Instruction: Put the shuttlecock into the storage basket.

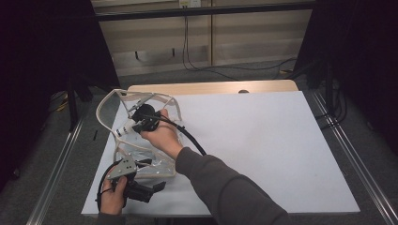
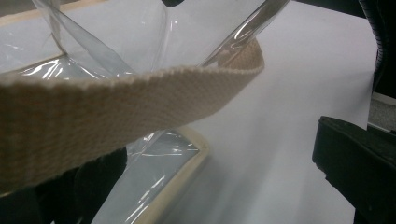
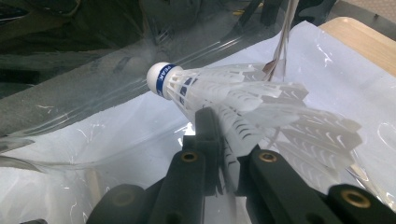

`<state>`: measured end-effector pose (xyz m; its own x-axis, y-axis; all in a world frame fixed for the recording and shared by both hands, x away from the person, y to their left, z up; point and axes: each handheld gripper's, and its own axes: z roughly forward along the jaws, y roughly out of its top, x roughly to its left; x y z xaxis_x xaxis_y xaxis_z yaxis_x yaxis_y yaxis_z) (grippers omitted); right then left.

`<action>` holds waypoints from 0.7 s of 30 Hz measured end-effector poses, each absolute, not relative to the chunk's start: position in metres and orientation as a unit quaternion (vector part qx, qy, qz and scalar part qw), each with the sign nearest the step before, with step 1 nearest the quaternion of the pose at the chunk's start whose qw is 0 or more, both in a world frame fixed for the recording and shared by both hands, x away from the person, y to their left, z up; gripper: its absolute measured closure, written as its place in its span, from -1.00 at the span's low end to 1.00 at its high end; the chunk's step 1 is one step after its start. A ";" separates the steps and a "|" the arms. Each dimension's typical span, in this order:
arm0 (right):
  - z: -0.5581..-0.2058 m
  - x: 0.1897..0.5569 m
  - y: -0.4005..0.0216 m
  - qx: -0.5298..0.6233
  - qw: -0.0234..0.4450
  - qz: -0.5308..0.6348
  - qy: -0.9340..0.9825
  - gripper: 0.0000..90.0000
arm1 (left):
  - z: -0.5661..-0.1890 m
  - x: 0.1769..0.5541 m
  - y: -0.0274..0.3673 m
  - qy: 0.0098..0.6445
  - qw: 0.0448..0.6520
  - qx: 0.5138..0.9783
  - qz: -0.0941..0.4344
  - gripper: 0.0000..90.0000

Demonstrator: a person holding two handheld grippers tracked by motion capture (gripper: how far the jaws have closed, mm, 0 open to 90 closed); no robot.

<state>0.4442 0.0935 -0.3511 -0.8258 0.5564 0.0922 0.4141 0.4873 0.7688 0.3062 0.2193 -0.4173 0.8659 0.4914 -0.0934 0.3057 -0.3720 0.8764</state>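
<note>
- Count: one shuttlecock (image 3: 224, 100), one clear plastic bag (image 1: 159, 164) with beige webbing trim, two grippers, one white sheet (image 1: 263, 145) covering the table.
- Landmark: the clear plastic bag, standing open near the sheet's left edge in the high view.
- Right gripper (image 3: 223, 161): jaws pressed together, pinching the white feather skirt of the shuttlecock. The cork end with its blue band points up and away from the jaws; the feathers fan out to the right in the right gripper view.
- Shuttlecock position: inside the bag's mouth, with clear film behind and below it. In the high view it shows as a small white shape (image 1: 124, 130) just left of the right gripper (image 1: 141, 123), within the bag's beige rim.
- Left gripper (image 1: 157, 186): at the bag's near edge. Its own view shows a beige strap (image 2: 116, 107) crossing close in front, and the two jaws standing well apart; the left jaw lies under the strap and film. Cannot tell whether the pads press on the bag.
- Bag contents: the shuttlecock, held by the right gripper's tips.
</note>
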 end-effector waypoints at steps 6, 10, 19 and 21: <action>-0.353 0.445 0.094 0.283 0.084 0.421 0.858 0.93 | -0.417 0.306 0.219 0.242 0.505 0.823 0.092 -0.93; -0.355 0.445 0.094 0.281 0.084 0.420 0.859 0.93 | -0.417 0.306 0.219 0.242 0.505 0.823 0.093 -0.93; -0.356 0.444 0.094 0.276 0.091 0.414 0.862 0.92 | -0.417 0.306 0.219 0.243 0.505 0.823 0.091 -0.93; -0.357 0.444 0.094 0.275 0.091 0.413 0.863 0.92 | -0.417 0.306 0.219 0.243 0.505 0.823 0.091 -0.93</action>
<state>0.4439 0.0943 -0.3565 -0.8317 0.5508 0.0696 0.4001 0.5078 0.7629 0.3059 0.2193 -0.4172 0.8656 0.4916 -0.0955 0.3077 -0.3716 0.8759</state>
